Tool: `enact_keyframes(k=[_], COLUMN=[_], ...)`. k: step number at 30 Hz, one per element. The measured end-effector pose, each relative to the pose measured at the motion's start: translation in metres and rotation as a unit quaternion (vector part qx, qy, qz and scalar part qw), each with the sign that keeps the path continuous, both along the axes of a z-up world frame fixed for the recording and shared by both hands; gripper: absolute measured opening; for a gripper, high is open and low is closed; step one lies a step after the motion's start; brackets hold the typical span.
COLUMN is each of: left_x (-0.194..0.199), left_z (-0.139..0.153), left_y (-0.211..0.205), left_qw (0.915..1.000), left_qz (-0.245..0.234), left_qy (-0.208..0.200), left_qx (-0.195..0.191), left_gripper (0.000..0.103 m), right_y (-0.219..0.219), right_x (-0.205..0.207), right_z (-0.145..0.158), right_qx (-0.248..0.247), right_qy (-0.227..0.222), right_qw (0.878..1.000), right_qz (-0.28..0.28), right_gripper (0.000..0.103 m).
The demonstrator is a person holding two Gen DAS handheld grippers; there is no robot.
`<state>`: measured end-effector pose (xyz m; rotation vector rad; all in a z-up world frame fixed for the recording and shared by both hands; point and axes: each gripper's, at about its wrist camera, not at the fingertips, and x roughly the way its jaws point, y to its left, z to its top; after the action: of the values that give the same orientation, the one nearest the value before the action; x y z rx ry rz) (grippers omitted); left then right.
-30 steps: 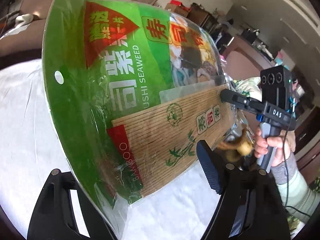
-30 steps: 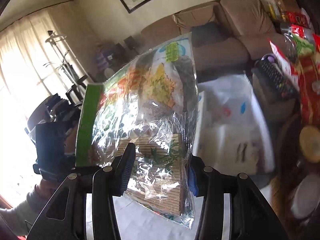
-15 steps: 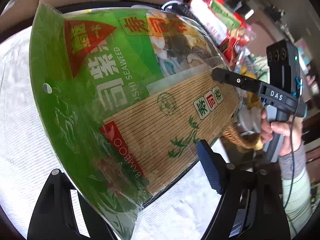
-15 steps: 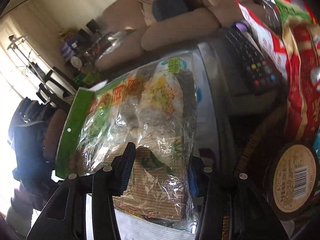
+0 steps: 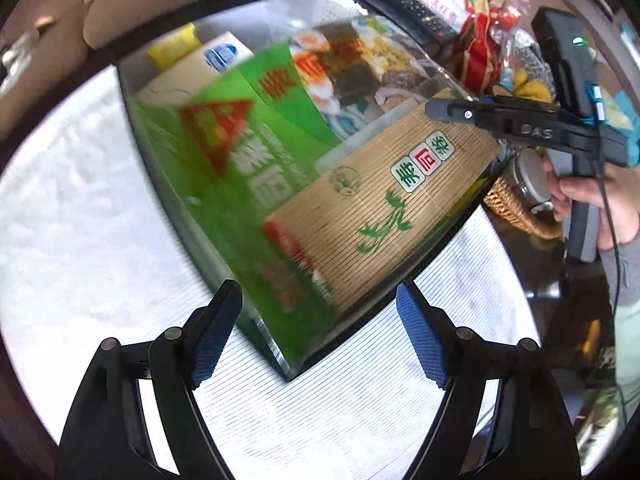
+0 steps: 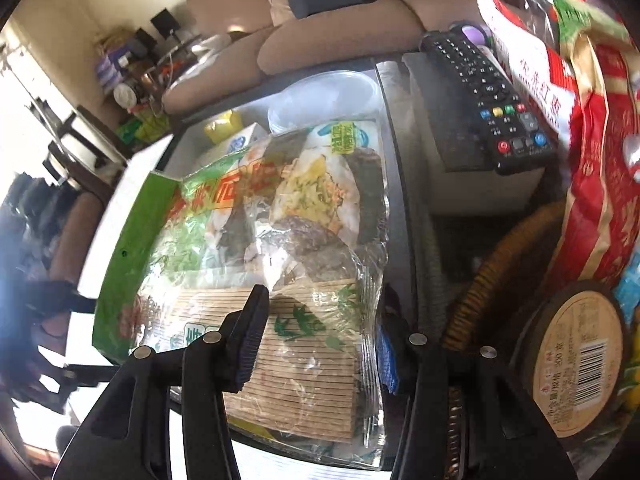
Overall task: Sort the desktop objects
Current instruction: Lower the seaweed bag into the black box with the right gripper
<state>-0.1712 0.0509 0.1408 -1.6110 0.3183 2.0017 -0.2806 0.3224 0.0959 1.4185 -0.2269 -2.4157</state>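
A green sushi seaweed packet [image 5: 304,168] with a bamboo mat inside lies tilted into a clear bin [image 5: 132,92]. My left gripper [image 5: 316,332] is open just in front of the packet's near corner, not touching it. My right gripper [image 6: 316,340] is shut on the packet's [image 6: 280,240] mat end; it shows in the left wrist view [image 5: 472,114] at the packet's right edge.
The bin also holds a white carton [image 5: 192,72], a yellow box [image 6: 224,124] and a clear lid [image 6: 324,100]. A remote control [image 6: 484,96] lies to the right, beside red snack bags [image 6: 592,152], a wicker basket [image 6: 496,280] and a round tub [image 6: 576,356]. White cloth [image 5: 80,240] covers the table.
The packet has come down from held up in the air into the bin. My left gripper has let go of it and opened. The right gripper still holds it.
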Motion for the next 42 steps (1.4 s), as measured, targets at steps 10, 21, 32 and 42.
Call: enact_keyframes(k=[10,21,32,42], left_x=[-0.027,-0.078,-0.098,-0.095], left_z=[0.023,-0.016,-0.055,-0.039], left_y=[0.039,0.054,0.052,0.035], left_qw=[0.9986,0.9951,0.9979,0.9961], left_qz=[0.019,0.062,0.042,0.047], left_qy=[0.048,0.076,0.039,0.054], left_qx=[0.013,-0.006,-0.029,-0.051], left_gripper=[0.078,0.078,0.081,0.081], right_y=[0.015,-0.021,-0.048,-0.052], right_x=[0.012,-0.038,-0.083,-0.092], right_z=[0.031,0.038,-0.025,-0.024], right_qx=[0.047,0.028,0.119,0.157], right_qy=[0.048,0.073,0.015,-0.036], right_qw=[0.997,0.997,0.993,0.987], right_qz=[-0.030,-0.006,0.000,0.011], right_gripper=[0.050,0.052,0.046,0.047])
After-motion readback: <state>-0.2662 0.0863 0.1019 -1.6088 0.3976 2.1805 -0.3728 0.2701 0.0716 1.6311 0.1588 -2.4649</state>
